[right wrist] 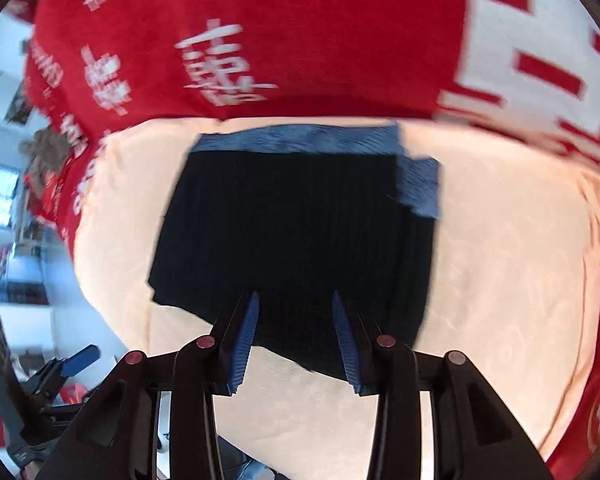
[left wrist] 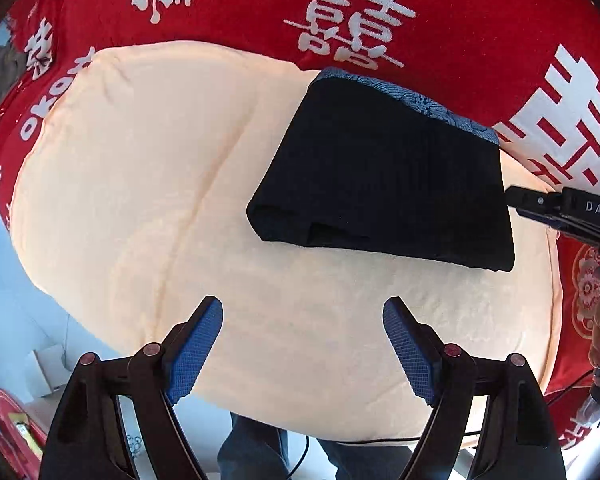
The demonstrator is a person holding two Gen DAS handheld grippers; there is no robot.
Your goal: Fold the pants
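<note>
Folded pants (right wrist: pixel 292 236) lie directly ahead of my right gripper (right wrist: pixel 296 300), jaws apart, empty; left gripper (left wrist: pixel 302 308) farther off, spread, empty.

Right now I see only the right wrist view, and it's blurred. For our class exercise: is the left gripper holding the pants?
Observer: No. The left gripper is open and empty, over the peach towel, short of the pants.
Operator: Where's my right gripper?
Observer: In the left wrist view, the right gripper is at the pants' right edge; contact unclear.
Operator: Is the fold tidy?
Observer: Stacked layers show along the near edge.
</note>
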